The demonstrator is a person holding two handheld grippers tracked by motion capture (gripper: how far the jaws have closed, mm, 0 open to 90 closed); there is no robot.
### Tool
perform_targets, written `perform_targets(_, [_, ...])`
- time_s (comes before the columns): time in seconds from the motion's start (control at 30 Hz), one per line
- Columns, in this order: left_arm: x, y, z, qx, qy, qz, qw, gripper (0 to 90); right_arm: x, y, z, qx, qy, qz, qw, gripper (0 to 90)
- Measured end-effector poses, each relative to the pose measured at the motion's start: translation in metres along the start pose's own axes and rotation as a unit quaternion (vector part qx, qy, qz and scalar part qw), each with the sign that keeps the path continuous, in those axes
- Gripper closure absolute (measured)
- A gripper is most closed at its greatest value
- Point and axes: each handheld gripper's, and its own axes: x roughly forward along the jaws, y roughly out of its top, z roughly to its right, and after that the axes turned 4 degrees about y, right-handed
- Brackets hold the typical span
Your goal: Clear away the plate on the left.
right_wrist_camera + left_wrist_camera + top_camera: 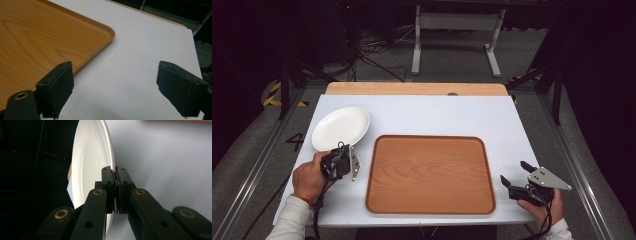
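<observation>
High view, near edge first. Item: right gripper [514, 176], in my right hand at the table's near right corner, jaws standing wide apart with nothing between them; the right gripper view shows two blocky black pads [58, 87] over bare white surface, just beside the tray's rounded corner.

Item: left gripper [343, 162], in my left hand, jaws pressed together on the near rim of the white plate [340, 127]. In the left gripper view the ribbed black pads [110, 180] pinch the thin rim edge-on, and the plate [92, 162] stands tilted up from the table.

Risk, as I judge it: the hold is a narrow bite on one edge of a smooth, glossy, probably ceramic disc. The plate's weight hangs well out from the pads, so it could pivot, slip free and drop, chipping or cracking. A quick swing towards the tray would worsen that; so would clipping the tray's raised lip.

Item: tray [430, 174], rectangular with rounded corners, low upturned rim, orange-brown wood grain, matte, lying empty at table centre.

Item: table [437, 112], flat white top, matte; a pale wooden strip [412, 89] along its far edge.
</observation>
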Motion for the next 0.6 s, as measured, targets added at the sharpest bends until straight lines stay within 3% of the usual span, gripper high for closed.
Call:
perform_targets(0.33, [-0.018,0.019,0.002,0.005,0.010,0.036,0.9993,87.1,0.000,0.000,0.000,0.000,0.000,0.000,1.0000,14.9])
perform_targets(0.6, [-0.029,0.038,0.008,0.027,0.004,0.062,0.9977,87.0,-0.001,0.000,0.001,0.000,-0.001,0.000,1.0000,14.9])
